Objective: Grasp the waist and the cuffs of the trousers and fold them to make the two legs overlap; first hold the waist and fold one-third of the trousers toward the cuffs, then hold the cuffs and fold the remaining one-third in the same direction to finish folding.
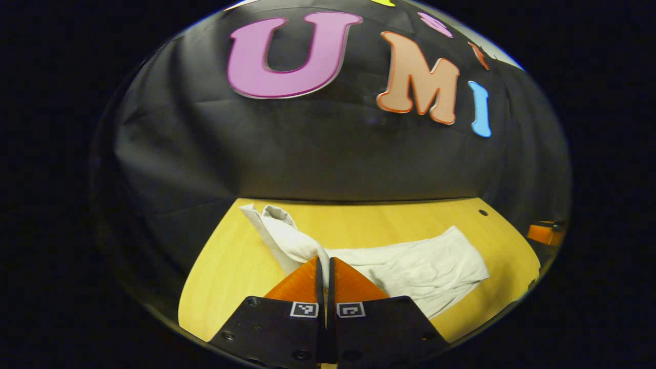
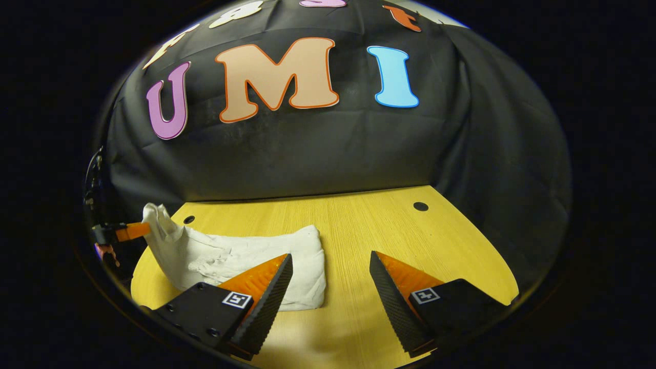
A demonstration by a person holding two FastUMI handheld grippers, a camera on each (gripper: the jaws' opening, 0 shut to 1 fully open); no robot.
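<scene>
Left gripper (image 1: 326, 262) was clenched, its two fingers pressed together with only a thin dark seam between them, and white cloth rose straight off the tips; from the left gripper view I could not tell for certain how much fabric sat inside the seam, but the trousers (image 1: 410, 266) were lifted at that point. In the right gripper view that same gripper (image 2: 134, 230) appeared far off to the left, level and pointing inward, its tip touching the raised end of the trousers (image 2: 241, 259), which stood up in a peak there.

Right gripper (image 2: 330, 266) was released, its fingers spread wide and hanging low over the table (image 2: 384, 225), tilted slightly downward. Nothing lay between them but bare wood. Its left finger (image 2: 266, 292) overlapped the near edge of the cloth in the picture; whether it touched I could not tell.

The trousers were white, soft and rumpled. Ahead of the left gripper one part climbed up and away to the left in a twisted strip, while the wider part lay flat on the table to the right, ending in a squared edge. Ahead and to the left of the right gripper, the flat part ended in a rounded, doubled edge just beside the open gap.
</scene>
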